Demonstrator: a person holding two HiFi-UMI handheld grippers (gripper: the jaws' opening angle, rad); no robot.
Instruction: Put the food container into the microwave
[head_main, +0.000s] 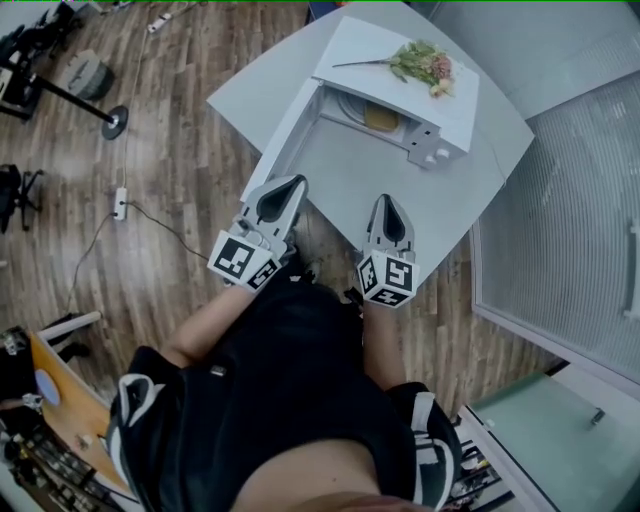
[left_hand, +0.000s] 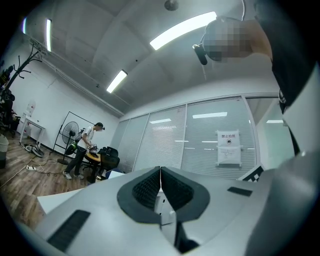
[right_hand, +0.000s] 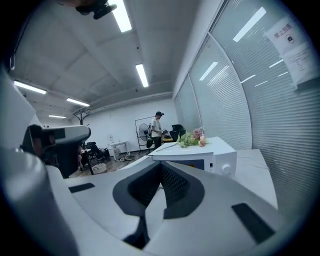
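A white microwave (head_main: 440, 110) stands on the grey-white table (head_main: 400, 195) with its door (head_main: 288, 128) swung open to the left. Inside the cavity sits a yellowish food container (head_main: 381, 117). My left gripper (head_main: 296, 183) and right gripper (head_main: 388, 200) hover side by side over the table's near edge, well short of the microwave, close to the person's body. Both sets of jaws are pressed together with nothing between them. The right gripper (right_hand: 161, 165) view shows the microwave (right_hand: 205, 152) ahead to the right. The left gripper (left_hand: 160, 168) looks up at ceiling and glass wall.
A bunch of flowers (head_main: 425, 62) lies on top of the microwave. A glass partition with blinds (head_main: 570, 220) runs along the right. A power strip and cable (head_main: 120, 203) lie on the wooden floor at left. A person (right_hand: 157, 125) stands at a far desk.
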